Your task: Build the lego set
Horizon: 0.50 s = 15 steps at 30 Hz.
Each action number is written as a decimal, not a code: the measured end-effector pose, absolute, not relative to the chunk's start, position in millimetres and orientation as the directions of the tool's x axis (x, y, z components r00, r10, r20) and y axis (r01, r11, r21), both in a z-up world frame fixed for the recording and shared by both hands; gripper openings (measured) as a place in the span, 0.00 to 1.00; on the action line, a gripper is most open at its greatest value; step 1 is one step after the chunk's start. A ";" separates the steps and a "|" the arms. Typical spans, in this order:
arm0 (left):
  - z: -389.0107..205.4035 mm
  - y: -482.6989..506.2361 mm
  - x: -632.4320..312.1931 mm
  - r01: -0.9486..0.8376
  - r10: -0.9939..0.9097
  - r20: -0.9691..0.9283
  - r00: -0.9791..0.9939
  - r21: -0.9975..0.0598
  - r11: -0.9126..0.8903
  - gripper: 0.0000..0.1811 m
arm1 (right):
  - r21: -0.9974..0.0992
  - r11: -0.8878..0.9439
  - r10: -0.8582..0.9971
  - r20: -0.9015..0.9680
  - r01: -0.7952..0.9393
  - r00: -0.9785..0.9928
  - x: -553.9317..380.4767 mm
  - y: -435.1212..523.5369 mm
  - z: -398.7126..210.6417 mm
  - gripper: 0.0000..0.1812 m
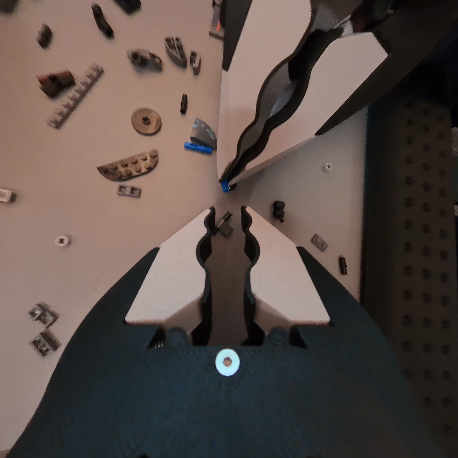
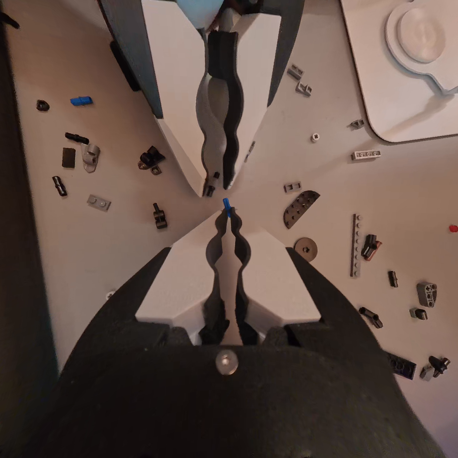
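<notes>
My right gripper [image 2: 229, 213] is shut on a small blue pin [image 2: 226, 204] that sticks out past its tips. It also shows in the left wrist view [image 1: 226, 182], coming in from the upper right with the blue pin [image 1: 225, 186]. My left gripper [image 1: 227, 210] faces it, jaws a little apart. A small grey piece with a black pin [image 1: 225, 228] sits between its tips, close to the left finger; I cannot tell whether it is gripped. In the right wrist view the left gripper [image 2: 216, 188] and that piece [image 2: 212, 183] are just beyond the blue pin.
Loose parts lie on the white table: a second blue pin [image 1: 198, 148], a dark half-round plate [image 1: 128, 164], a grey disc [image 1: 146, 121], a long grey plate [image 1: 74, 95]. A white tray [image 2: 396, 99] sits at top right. A dark pegboard strip [image 1: 421, 247] borders the table. The tips of both grippers are at nearly the same place. My right gripper's tips are some 7 cm from the dark half-round plate [image 1: 128, 164]. The right camera catches it too, in the right wrist view [image 2: 301, 205].
</notes>
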<state>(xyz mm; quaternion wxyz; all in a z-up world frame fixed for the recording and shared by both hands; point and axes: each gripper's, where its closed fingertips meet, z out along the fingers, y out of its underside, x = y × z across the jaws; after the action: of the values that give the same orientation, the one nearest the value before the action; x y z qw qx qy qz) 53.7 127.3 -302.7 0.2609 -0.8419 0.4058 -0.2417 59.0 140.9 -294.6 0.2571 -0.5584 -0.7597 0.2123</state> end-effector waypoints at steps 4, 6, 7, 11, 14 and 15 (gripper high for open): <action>-290.8 132.6 59.3 -0.559 -0.841 0.113 0.530 -0.699 -0.446 0.09 | -0.649 0.293 0.955 0.165 0.702 -0.246 55.9 139.0 -284.4 0.00; -286.9 133.1 62.9 -0.560 -0.855 0.087 0.511 -0.721 -0.408 0.07 | -0.647 0.304 0.952 0.182 0.699 -0.246 55.6 139.9 -283.7 0.00; -285.3 134.6 63.0 -0.562 -0.856 0.069 0.513 -0.727 -0.395 0.05 | -0.645 0.309 0.951 0.186 0.699 -0.248 55.6 139.8 -283.7 0.00; -280.5 138.1 60.2 -0.553 -0.854 0.043 0.518 -0.745 -0.373 0.01 | -0.663 0.311 0.950 0.195 0.681 -0.245 53.9 139.5 -279.0 0.00; -273.7 138.8 59.9 -0.517 -0.852 0.069 0.519 -0.769 -0.377 0.01 | -0.692 0.297 0.954 0.185 0.658 -0.237 53.2 139.6 -272.6 0.00; -270.1 139.3 59.9 -0.495 -0.849 0.085 0.521 -0.780 -0.382 0.01 | -0.706 0.293 0.955 0.184 0.645 -0.232 53.0 140.2 -269.1 0.00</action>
<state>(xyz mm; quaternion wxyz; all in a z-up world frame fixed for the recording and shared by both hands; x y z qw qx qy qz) 59.9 139.3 -270.1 0.3603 -0.7943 0.4231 -0.2455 53.0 140.2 -269.1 0.3067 -0.5383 -0.7431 0.2528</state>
